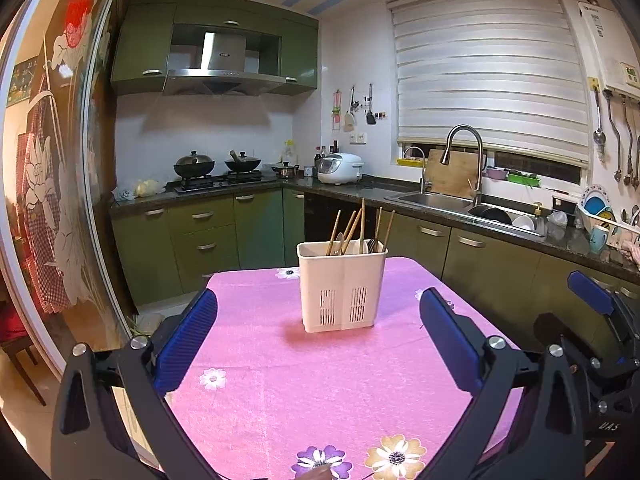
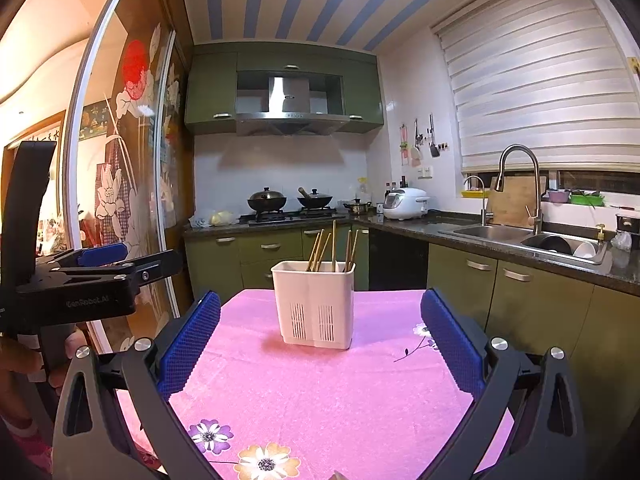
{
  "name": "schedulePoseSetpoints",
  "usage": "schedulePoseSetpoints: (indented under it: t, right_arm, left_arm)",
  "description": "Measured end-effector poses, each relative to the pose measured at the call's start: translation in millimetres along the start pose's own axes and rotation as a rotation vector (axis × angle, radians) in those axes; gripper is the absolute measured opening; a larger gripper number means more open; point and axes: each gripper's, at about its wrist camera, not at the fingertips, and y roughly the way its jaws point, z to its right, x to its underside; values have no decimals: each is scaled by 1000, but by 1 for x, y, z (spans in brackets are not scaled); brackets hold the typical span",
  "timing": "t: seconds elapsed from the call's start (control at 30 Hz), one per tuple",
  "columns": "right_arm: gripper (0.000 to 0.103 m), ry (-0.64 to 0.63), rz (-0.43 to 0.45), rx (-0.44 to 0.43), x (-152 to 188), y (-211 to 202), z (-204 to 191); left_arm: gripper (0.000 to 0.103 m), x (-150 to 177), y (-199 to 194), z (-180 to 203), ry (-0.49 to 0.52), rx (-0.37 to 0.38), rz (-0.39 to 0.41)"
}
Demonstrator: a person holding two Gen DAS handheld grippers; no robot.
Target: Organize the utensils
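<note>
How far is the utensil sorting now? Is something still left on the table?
Done, it seems: wooden chopsticks, a spoon and a dark utensil stand in the white holder on the pink tablecloth. In hand: nothing; the left gripper and right gripper are both open and empty. Left: no loose utensil shows on the cloth, though its near edge is partly hidden.

White slotted holder [image 1: 342, 286] stands upright mid-table [image 1: 280, 360], holding upright wooden chopsticks [image 1: 362, 224] and spoons [image 1: 339, 240].
</note>
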Motion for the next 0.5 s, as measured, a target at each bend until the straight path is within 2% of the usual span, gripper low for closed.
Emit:
schedulePoseSetpoints:
  t: [0.5]
  right_arm:
    - [99, 3, 8, 2, -1, 4, -2]
  left_arm:
    - [96, -1, 5, -2, 1, -5, -3]
